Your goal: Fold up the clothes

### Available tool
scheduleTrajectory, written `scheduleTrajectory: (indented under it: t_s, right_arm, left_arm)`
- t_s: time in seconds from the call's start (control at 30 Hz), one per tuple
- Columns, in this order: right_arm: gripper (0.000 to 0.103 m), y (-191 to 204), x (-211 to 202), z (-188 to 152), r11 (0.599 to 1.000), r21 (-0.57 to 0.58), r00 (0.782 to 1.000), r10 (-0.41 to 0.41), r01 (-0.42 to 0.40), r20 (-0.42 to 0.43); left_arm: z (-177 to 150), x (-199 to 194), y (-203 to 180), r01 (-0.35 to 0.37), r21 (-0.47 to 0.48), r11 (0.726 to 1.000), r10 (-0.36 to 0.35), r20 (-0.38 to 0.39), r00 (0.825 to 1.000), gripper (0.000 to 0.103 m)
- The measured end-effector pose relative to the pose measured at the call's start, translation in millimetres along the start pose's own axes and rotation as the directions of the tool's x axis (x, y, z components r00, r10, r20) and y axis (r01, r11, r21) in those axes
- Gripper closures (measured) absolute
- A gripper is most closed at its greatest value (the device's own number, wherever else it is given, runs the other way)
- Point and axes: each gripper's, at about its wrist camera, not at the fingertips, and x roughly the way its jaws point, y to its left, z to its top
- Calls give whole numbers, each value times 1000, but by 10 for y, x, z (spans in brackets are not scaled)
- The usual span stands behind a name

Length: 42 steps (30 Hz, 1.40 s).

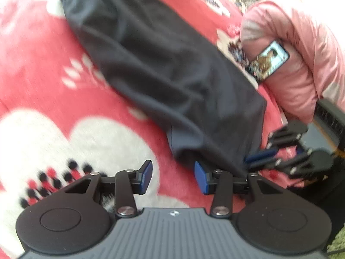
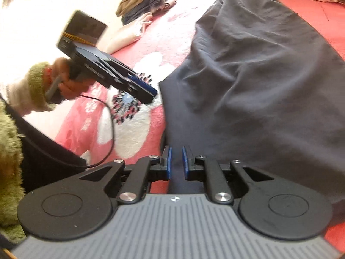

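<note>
The left gripper stands with its blue pads well apart and nothing pressed between them; the right-hand pad sits just at the near hem of the dark trousers, while the other pad is over the bedspread beside that hem. The right gripper has its blue pads drawn nearly together, a narrow slot left between them, with the trousers' dark cloth showing in that slot; whether the pads actually pinch it I cannot tell. In the left wrist view the right gripper lies at the trousers' near right corner, its pads almost together there. The trousers lie stretched along the red flowered bedspread, waistband at the far end from both grippers. A pink quilt is bunched beside the trousers, with a phone resting on it. Beyond the trousers' far end sits a small pile of clothes. A hand in a green cuff holds the left gripper's handle.
</note>
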Motion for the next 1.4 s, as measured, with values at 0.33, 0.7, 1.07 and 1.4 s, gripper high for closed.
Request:
scheduleTrajectory:
  t_s: [0.33,0.7,1.07,1.4]
  right_arm:
    - [90,78,51,36,993,-68,996,-92,92,5]
    - [55,-1157,-1064,-384,732,653,893,-407,193,192]
    - [45,-1405,-1052,-1189,436,899,912,-353,-35,207]
    - [45,-1486,-1122,-1260,330,938,881,-407,-106,243]
  left_arm:
    - [58,-41,-696,-24,312,950,-24,147,989,58]
    - [-829,628,-1723,27,841,540,-28,-15,1000,50]
    - [-1155,1042,-1782,-102,956,275,83,83,993,50]
    - [-1386,1008,-1867,-223,971,85,70,218,974,50]
